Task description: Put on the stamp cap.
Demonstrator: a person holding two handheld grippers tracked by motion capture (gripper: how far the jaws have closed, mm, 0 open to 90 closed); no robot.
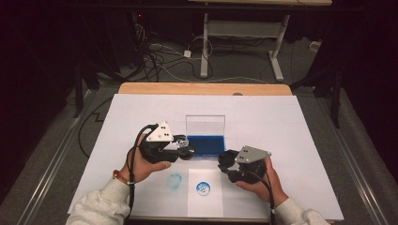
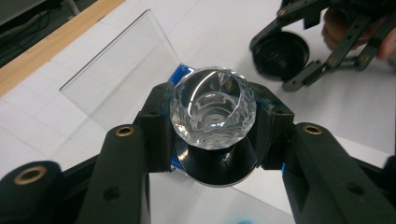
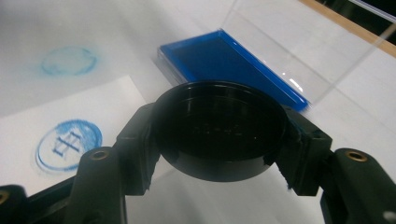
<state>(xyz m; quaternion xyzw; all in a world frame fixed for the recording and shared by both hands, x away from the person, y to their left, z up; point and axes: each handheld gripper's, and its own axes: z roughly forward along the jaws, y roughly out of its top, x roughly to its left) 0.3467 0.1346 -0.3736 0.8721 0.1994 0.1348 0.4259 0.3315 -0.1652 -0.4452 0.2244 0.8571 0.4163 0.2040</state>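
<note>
My left gripper [image 2: 214, 127] [image 1: 184, 149] is shut on a round stamp [image 2: 212, 108] with a clear faceted crystal knob and a black base, held just left of the blue ink pad [image 1: 206, 145] [image 3: 224, 65]. The pad's clear lid [image 1: 205, 125] [image 2: 126, 65] stands open behind it. My right gripper [image 3: 219, 140] [image 1: 226, 161] is shut on a round black cap [image 3: 219, 128] [image 2: 280, 53], hollow side up, off the pad's front right corner. A white paper sheet [image 1: 205, 206] [image 3: 112, 102] at the front edge carries a round blue stamp print [image 1: 202, 188] [image 3: 67, 142].
A smeared blue ring [image 1: 175, 181] [image 3: 69, 60] marks the white table cover [image 1: 281, 122] left of the sheet. The wooden table edge [image 1: 202, 88] runs along the far side. Beyond it are floor cables [image 1: 159, 56] and another table's legs [image 1: 277, 51].
</note>
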